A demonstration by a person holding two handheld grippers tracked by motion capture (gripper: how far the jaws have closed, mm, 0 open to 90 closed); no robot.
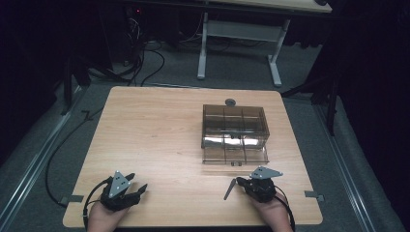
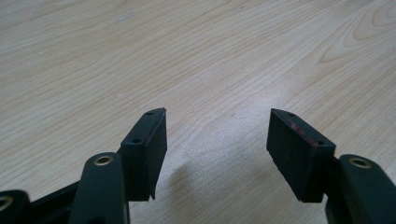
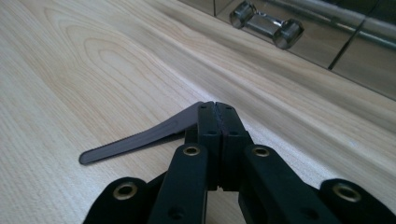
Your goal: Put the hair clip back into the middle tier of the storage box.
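My right gripper [image 1: 241,183] rests near the table's front right edge, shut on one end of a thin dark flat strip [image 1: 229,189]. In the right gripper view the jaws [image 3: 216,109] are pressed together and the strip [image 3: 135,140] sticks out to the left, low over the wood. A smoky see-through box [image 1: 234,124] with several compartments stands just beyond, its clear flap [image 1: 235,155] lying flat toward me. A shiny clasp [image 3: 265,23] shows on that flap. My left gripper [image 1: 139,189] sits at the front left, open, with nothing but bare wood between its pads [image 2: 217,137].
The light wooden table [image 1: 154,130] has a small round grey knob [image 1: 230,102] at its far edge behind the box. Cables trail off the left side to the floor. A white-legged desk [image 1: 239,43] stands farther back.
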